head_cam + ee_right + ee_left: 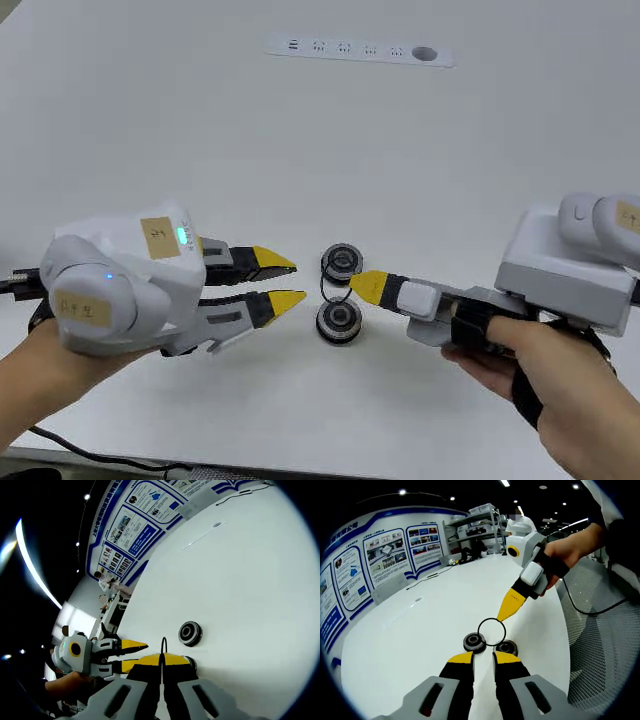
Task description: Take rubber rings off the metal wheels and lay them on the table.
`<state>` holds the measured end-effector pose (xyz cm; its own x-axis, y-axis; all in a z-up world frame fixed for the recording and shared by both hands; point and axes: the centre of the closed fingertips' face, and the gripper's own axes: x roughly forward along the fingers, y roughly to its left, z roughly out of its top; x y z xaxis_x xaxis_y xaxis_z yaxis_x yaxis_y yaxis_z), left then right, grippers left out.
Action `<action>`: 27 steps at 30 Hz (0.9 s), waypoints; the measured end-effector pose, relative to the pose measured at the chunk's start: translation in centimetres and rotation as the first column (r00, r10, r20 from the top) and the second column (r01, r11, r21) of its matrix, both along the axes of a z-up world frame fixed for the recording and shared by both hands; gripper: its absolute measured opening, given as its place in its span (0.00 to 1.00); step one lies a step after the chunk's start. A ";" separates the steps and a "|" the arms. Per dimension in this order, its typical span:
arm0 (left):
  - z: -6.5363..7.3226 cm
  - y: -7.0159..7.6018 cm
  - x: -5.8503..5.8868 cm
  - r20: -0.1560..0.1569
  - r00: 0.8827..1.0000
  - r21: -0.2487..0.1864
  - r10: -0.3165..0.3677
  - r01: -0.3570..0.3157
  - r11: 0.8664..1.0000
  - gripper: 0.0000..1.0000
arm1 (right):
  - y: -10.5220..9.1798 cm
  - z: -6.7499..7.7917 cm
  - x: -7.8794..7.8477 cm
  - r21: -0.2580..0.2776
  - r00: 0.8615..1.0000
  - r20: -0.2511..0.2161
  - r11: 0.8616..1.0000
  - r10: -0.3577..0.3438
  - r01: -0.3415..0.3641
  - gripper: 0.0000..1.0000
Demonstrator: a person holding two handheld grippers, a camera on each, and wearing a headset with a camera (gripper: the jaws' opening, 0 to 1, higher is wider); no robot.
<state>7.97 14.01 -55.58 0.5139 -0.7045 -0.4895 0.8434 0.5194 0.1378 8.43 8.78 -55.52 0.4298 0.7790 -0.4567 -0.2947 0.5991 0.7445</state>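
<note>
Head view: nearest, at 8 o'clock, the left gripper (pixel 285 281) sits in the person's hand. Its yellow-tipped jaws are spread apart with nothing between them. At 4 o'clock the right gripper (pixel 368 286) reaches in from the other hand, its jaws pinched together on a thin black rubber ring (pixel 324 291). The ring stands between two metal wheels on the white table (pixel 200 140). I cannot tell whether its lower edge touches the top. The near wheel (pixel 339 321) lies flat at 6 o'clock from the ring and the far wheel (pixel 342 263) at 12 o'clock, both just beside the gripper tips. In the left gripper view the ring shows as an open circle off the right gripper's tip, above both wheels. Far back at 12 o'clock, a white power strip (pixel 360 48) lies on the table.
</note>
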 end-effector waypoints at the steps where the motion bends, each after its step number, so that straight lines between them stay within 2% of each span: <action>1: 0.2 0.0 0.0 0.003 1.000 -0.003 0.004 -0.004 1.000 0.15 | -0.4 -0.1 0.1 -0.004 1.000 0.000 1.000 -0.008 0.008 0.02; 7: 0.9 0.0 -0.1 0.008 1.000 -0.026 0.027 -0.027 0.999 0.19 | -3.6 -0.8 0.7 -0.028 0.996 -0.013 0.996 -0.083 0.082 0.02; 13: 0.9 0.0 -0.3 -0.006 0.999 -0.037 0.034 -0.034 0.999 0.20 | -6.4 -2.2 1.1 -0.071 0.990 -0.036 0.989 -0.134 0.132 0.02; 20: 0.9 -0.6 -0.4 -0.021 0.999 -0.049 0.033 -0.034 0.998 0.23 | -7.7 -3.6 0.9 -0.127 0.983 -0.069 0.979 -0.170 0.161 0.02; 23: 1.0 -0.7 -0.3 -0.024 0.999 -0.056 0.034 -0.036 0.998 0.23 | -8.5 -4.3 0.7 -0.181 0.977 -0.081 0.967 -0.195 0.178 0.02; 24: 1.0 -0.7 -0.3 -0.026 0.999 -0.057 0.034 -0.035 0.998 0.23 | -8.7 -4.6 0.7 -0.204 0.979 -0.073 0.964 -0.188 0.170 0.02; 27: 0.8 -0.8 -0.4 -0.030 0.999 -0.054 0.031 -0.032 0.998 0.23 | -8.5 -4.6 0.5 -0.207 0.981 -0.072 0.965 -0.181 0.162 0.02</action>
<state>7.61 13.22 -54.76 0.5225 -0.7143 -0.4655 0.8296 0.5520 0.0842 8.90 0.23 -60.11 0.4990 0.5864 -0.6381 -0.1121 0.7738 0.6234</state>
